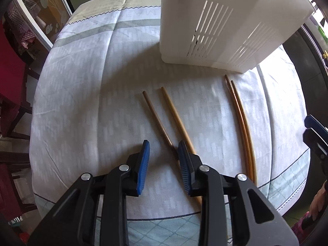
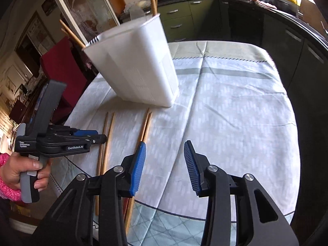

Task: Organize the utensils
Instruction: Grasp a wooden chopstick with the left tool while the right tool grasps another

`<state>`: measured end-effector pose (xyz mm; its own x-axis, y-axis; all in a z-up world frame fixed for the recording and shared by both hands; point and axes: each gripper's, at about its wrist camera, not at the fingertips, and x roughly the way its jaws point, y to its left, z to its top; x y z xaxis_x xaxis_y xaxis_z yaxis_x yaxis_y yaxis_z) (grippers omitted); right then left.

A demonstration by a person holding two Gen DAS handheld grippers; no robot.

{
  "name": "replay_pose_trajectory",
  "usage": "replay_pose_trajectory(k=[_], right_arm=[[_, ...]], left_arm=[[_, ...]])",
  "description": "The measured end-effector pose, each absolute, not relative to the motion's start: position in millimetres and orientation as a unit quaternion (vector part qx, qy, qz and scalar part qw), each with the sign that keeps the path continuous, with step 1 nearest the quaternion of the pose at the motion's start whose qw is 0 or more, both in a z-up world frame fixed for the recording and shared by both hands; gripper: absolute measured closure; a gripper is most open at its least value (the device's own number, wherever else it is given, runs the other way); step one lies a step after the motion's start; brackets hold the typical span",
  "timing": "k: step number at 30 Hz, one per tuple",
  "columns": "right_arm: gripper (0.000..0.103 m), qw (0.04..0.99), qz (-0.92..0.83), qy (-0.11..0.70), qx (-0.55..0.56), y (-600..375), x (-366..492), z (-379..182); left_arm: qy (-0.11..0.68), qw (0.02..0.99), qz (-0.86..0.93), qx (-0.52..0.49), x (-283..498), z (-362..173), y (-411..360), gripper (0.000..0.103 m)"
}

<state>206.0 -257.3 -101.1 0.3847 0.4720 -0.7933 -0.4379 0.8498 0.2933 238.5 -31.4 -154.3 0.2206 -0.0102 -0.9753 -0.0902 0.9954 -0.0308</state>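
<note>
Chopsticks lie loose on the cloth-covered tabletop, four of them in two pairs, with more already standing in the white slotted holder at the far side. Nearest me, the left hand-held gripper hangs spread just above the near ends of the left pair of chopsticks, whose sticks splay apart toward the holder and converge between its blue pads. The right hand-held gripper is also spread and empty, its left pad close to the right pair of chopsticks, which lie touching side by side, tips just short of the holder.

To do this pick well, I'd say the left one should come down where the two sticks run closest and close on both together; further out they're too far apart. Lifting level should keep the sticks from swinging. The holder looks tall and light, so the sticks should go in from above without knocking its rim.
</note>
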Motion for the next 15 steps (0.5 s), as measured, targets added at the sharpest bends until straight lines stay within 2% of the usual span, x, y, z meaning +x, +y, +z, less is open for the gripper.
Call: replay_pose_trajectory(k=[2, 5, 9, 15], right_arm=[[0.071, 0.824, 0.274, 0.495, 0.003, -242, 212, -111], [0.072, 0.809, 0.28, 0.516, 0.0, -225, 225, -124], [0.074, 0.79, 0.284, 0.544, 0.001, -207, 240, -140], [0.079, 0.789, 0.275, 0.55, -0.017, -191, 244, -145]], left_arm=[[0.626, 0.779, 0.024, -0.018, 239, -154, -33, 0.082], [0.629, 0.777, 0.02, 0.001, 237, -154, -29, 0.083], [0.627, 0.778, 0.013, 0.038, 238, -154, -25, 0.09], [0.623, 0.781, -0.002, 0.036, 239, -153, -21, 0.094]])
